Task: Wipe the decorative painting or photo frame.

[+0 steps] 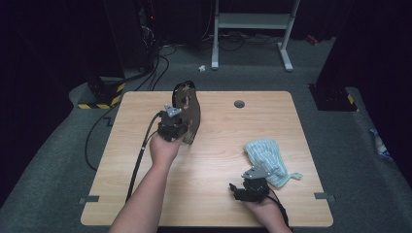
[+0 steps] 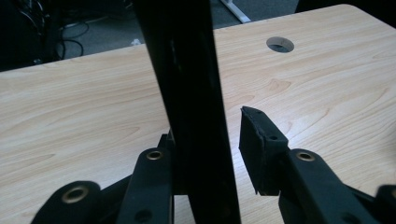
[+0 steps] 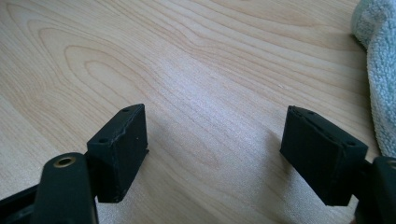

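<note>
A dark flat board (image 1: 191,108) with a rounded top stands on edge on the wooden table (image 1: 214,165), left of the middle. My left gripper (image 1: 184,135) reaches around its lower end. In the left gripper view the board (image 2: 187,93) rises between the jaws, the left jaw lies against it, and the right pad (image 2: 257,144) stands a small gap away from it. My right gripper (image 1: 235,191) rests near the table's front right, open with nothing between its pads (image 3: 219,140). A light blue striped towel (image 1: 265,153) lies crumpled just behind it, and the towel (image 3: 380,70) shows at the right edge of the right gripper view.
A round cable hole (image 1: 239,104) sits in the table's far middle. Behind the table stand a white desk frame (image 1: 252,22) and a base with yellow-black stripes (image 1: 102,99), with cables on the grey floor.
</note>
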{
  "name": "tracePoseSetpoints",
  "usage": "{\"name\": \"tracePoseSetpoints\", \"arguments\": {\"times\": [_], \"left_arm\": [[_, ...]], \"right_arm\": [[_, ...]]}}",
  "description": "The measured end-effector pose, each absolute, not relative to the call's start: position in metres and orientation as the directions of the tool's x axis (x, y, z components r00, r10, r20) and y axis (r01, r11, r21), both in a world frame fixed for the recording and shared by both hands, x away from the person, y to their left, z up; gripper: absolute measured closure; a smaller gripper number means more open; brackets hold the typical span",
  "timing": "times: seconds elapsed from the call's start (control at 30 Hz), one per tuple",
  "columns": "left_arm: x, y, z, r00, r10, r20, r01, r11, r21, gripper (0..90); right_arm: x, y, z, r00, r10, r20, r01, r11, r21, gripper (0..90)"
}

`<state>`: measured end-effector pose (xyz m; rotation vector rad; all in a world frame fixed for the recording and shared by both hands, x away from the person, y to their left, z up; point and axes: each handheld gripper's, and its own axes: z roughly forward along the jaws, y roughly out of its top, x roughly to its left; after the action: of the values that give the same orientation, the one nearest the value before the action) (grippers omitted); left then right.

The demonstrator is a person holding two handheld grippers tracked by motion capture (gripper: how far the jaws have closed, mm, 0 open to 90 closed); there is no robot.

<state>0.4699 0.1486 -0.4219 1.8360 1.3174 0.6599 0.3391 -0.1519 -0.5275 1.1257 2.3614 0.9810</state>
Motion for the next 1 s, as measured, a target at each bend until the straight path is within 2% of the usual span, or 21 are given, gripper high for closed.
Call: {"name": "tracePoseSetpoints", "arguments": {"times": [0.37, 0.57, 0.77, 1.0], "left_arm": [[0.476, 0.142, -0.428, 0.315, 0.949, -0.014, 0.547, -0.169, 0.820, 67.7], [0.479, 0.143, -0.425, 0.293, 0.955, -0.039, 0.530, -0.128, 0.838, 67.9], [0.482, 0.144, -0.427, 0.292, 0.956, -0.034, 0.536, -0.134, 0.834, 74.9], [0.482, 0.144, -0.426, 0.288, 0.957, -0.041, 0.542, -0.128, 0.831, 76.6]], "right_arm": [[0.339, -0.152, -0.527, -0.622, 0.783, -0.009, 0.546, 0.442, 0.712, 22.6], [0.339, -0.152, -0.527, -0.622, 0.783, -0.009, 0.546, 0.442, 0.712, 22.6], [0.339, -0.152, -0.527, -0.625, 0.781, -0.014, 0.541, 0.446, 0.713, 22.6], [0.339, -0.152, -0.527, -0.625, 0.780, -0.014, 0.541, 0.446, 0.713, 22.6]]}}
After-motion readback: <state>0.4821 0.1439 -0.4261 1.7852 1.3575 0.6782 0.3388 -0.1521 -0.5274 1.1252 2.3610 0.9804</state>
